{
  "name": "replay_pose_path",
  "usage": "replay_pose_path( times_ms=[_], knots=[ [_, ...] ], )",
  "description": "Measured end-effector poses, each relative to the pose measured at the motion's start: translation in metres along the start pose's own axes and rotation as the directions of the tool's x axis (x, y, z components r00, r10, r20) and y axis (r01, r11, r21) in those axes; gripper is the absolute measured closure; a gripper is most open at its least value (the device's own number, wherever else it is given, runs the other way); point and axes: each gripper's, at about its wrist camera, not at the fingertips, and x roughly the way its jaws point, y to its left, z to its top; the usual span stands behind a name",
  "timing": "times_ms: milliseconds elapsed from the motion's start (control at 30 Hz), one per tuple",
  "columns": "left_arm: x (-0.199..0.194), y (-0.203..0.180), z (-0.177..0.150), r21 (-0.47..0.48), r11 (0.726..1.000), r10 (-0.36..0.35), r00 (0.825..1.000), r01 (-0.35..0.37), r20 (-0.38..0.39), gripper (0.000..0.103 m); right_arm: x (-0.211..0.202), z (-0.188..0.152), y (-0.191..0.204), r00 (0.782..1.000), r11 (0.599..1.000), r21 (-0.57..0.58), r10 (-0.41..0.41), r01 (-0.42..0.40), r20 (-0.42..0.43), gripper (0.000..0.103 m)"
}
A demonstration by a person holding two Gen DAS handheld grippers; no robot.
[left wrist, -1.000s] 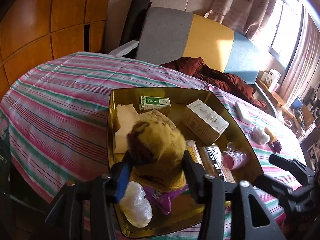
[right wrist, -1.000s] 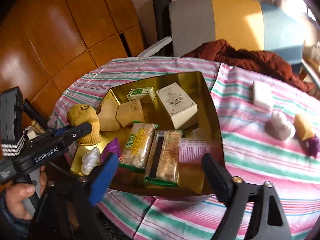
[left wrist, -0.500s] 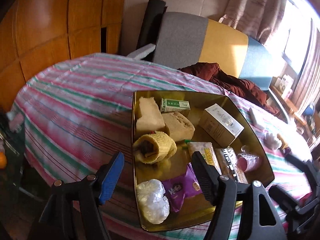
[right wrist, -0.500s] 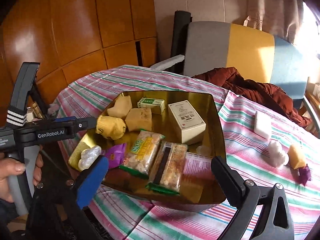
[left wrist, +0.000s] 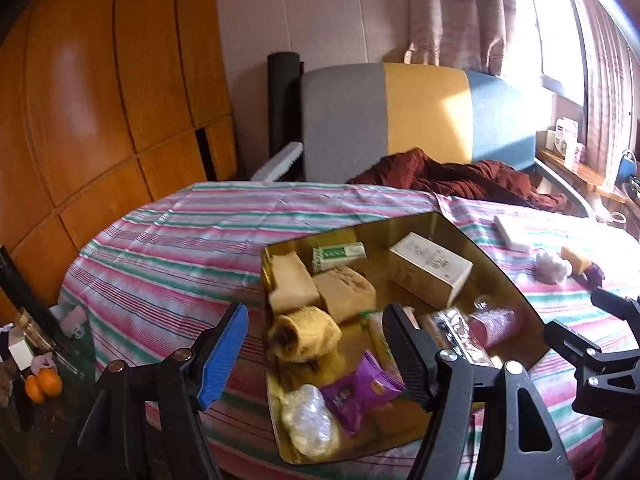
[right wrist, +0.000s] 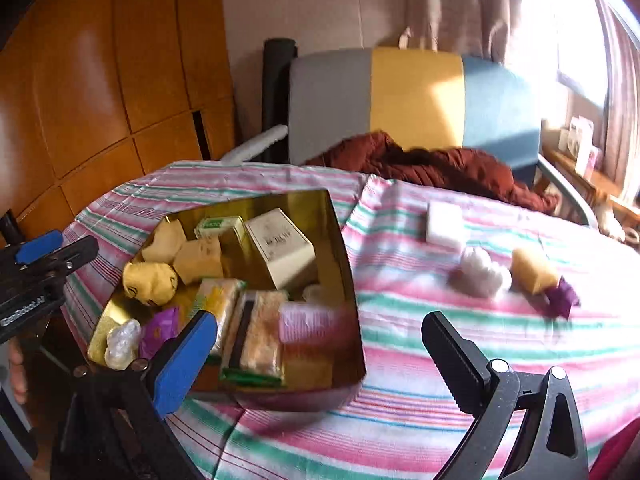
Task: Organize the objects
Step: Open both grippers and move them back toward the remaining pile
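Observation:
A gold tray (left wrist: pixel 500 280) on the striped tablecloth holds a yellow plush toy (left wrist: pixel 306 334), a white box (left wrist: pixel 430 270), a green box (left wrist: pixel 338 254), a purple packet (left wrist: pixel 360 392), a white plastic bundle (left wrist: pixel 306 420) and snack packs. My left gripper (left wrist: pixel 314 354) hangs open just in front of the tray's near-left part, with the toy lying free beyond its pads. My right gripper (right wrist: pixel 320 356) stands wide open over the tray's (right wrist: pixel 340 248) right front corner, holding nothing. Out on the cloth lie a white block (right wrist: pixel 444 222), a white fluffy piece (right wrist: pixel 482 270) and a yellow piece with a purple wrapper (right wrist: pixel 534 270).
A chair (left wrist: pixel 420 120) with a grey, yellow and blue back stands behind the table, a maroon cloth (left wrist: pixel 448 176) draped over it. Wooden panels (left wrist: pixel 100 120) fill the left. Two oranges (left wrist: pixel 42 386) lie low at the left. A hand (right wrist: pixel 16 364) holds the left tool.
My left gripper opened, let the yellow plush toy drop into the tray, then drew back and up. My right gripper opened wider and swung right, toward the loose pieces on the cloth.

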Motion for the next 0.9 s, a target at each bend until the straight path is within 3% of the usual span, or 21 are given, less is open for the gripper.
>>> replay_pose_path(
  times_ms=[100,267,400,533,633,767,900],
  knots=[
    [-0.002,-0.006,-0.001,0.015,1.0,-0.014,1.0,0.014,-0.003,0.032,0.0,-0.004,-0.002,1.0,1.0,-0.027,0.001,-0.001,0.0,0.0],
    [-0.006,-0.016,-0.002,0.034,0.999,-0.04,0.999,0.04,0.001,0.032,0.002,0.002,-0.023,0.997,0.997,-0.003,0.076,-0.076,-0.017,0.0],
    [-0.009,-0.029,-0.001,0.077,0.995,-0.06,0.998,0.06,0.004,0.032,0.0,0.014,-0.037,0.999,0.998,-0.04,0.045,-0.045,-0.008,0.0],
    [-0.011,-0.043,0.001,0.122,0.989,-0.085,0.996,0.084,0.008,0.03,-0.002,0.029,-0.06,0.998,0.993,-0.103,-0.054,0.055,0.015,0.0],
    [-0.013,-0.053,0.004,0.153,0.981,-0.126,0.992,0.123,0.012,0.024,-0.001,0.038,-0.085,0.985,0.972,-0.163,-0.166,0.171,0.039,0.0],
    [-0.012,-0.067,0.007,0.188,0.967,-0.177,0.984,0.174,0.0,0.023,0.01,0.042,-0.135,0.945,0.929,-0.176,-0.324,0.325,0.033,0.0],
    [-0.008,-0.085,0.009,0.216,0.953,-0.211,0.977,0.214,-0.036,0.023,0.016,0.033,-0.204,0.902,0.902,-0.021,-0.431,0.431,-0.024,0.0]
  ],
)
